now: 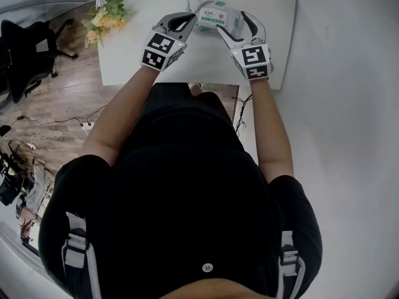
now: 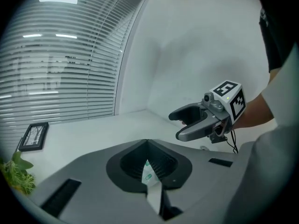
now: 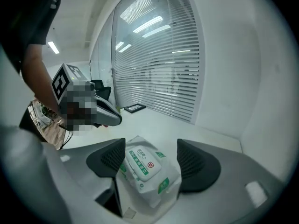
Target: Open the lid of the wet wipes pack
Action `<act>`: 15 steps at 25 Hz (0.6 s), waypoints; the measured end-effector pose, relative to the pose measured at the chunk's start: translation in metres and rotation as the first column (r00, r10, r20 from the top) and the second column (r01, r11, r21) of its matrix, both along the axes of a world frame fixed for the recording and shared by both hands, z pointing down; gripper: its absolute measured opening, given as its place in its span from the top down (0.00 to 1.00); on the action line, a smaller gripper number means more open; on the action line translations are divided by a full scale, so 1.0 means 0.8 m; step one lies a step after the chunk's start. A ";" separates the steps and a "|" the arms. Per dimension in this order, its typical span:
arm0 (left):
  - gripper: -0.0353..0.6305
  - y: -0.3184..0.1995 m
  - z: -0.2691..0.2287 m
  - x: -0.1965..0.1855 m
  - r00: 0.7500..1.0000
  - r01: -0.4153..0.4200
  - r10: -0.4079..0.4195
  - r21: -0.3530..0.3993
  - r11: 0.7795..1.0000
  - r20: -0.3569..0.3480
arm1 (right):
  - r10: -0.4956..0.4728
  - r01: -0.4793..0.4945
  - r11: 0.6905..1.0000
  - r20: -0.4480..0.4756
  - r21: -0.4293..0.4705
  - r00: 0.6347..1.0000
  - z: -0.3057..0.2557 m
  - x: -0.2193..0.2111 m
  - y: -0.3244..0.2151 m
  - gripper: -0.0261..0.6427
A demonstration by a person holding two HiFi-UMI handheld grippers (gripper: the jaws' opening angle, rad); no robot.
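The wet wipes pack [image 1: 215, 14] is white with green print and lies flat on the white table [image 1: 206, 61], its lid label [image 3: 142, 164] facing up and closed. My left gripper [image 1: 190, 18] is at the pack's left end. In the left gripper view its jaws [image 2: 148, 158] are shut on a thin edge flap of the pack [image 2: 149, 176]. My right gripper [image 1: 234, 22] stands open with the pack [image 3: 145, 171] between its pads; the left pad is close against the pack and the right pad stands apart from it. Each gripper shows in the other's view: right gripper [image 2: 187, 123], left gripper [image 3: 110, 118].
A bunch of flowers [image 1: 106, 18] lies at the table's left edge, and a small picture frame [image 2: 33, 136] lies farther back by the blinds. A black chair [image 1: 25, 48] stands on the wooden floor to the left. A white wall is to the right.
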State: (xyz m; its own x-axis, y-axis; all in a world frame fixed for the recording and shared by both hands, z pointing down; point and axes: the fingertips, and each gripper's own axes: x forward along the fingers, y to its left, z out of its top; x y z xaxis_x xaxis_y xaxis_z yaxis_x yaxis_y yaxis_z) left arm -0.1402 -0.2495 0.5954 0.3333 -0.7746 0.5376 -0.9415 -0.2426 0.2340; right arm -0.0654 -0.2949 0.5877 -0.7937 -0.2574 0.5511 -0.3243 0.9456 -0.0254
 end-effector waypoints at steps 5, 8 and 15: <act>0.94 -0.008 0.039 -0.003 1.000 0.013 -0.013 -0.054 0.998 -0.004 | -0.031 0.033 0.999 -0.078 0.019 0.996 0.039 -0.009 -0.004 0.44; 0.94 -0.013 0.060 -0.004 1.000 0.023 -0.024 -0.086 0.996 -0.011 | -0.045 0.049 0.998 -0.126 0.025 0.991 0.060 -0.011 -0.006 0.44; 0.94 -0.014 0.092 -0.006 0.997 0.055 -0.062 -0.144 0.988 -0.044 | -0.079 0.091 0.994 -0.194 0.055 0.978 0.083 -0.022 -0.005 0.44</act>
